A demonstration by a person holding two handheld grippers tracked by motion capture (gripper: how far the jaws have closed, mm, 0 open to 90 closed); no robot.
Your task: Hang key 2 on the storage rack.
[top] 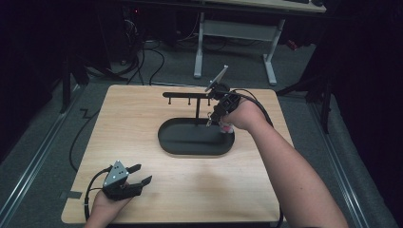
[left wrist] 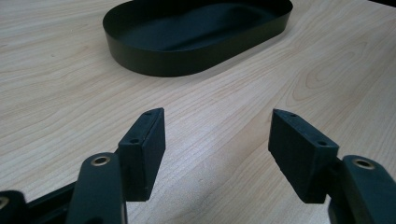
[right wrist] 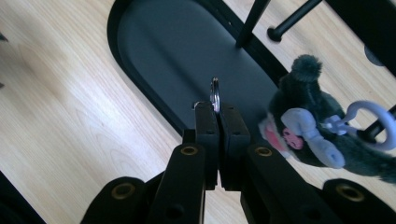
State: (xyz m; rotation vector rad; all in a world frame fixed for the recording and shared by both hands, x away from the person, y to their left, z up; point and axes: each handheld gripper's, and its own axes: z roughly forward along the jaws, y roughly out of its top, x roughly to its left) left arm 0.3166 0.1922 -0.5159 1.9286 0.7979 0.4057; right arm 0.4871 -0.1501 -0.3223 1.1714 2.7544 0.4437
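At the left, near the table's front edge, the left gripper (top: 135, 176) rests with its jaws spread wide on nothing, seemingly parked out of the way. In the middle sits the black oval tray (top: 166, 142) with its hook rack (top: 190, 95). To the right, the right gripper (right wrist: 215, 109) pinches a metal key ring (right wrist: 215, 93) edge-on above the tray, probably to hang it. A dark plush toy (right wrist: 303, 130) with grey ears and pink muzzle dangles beside it.
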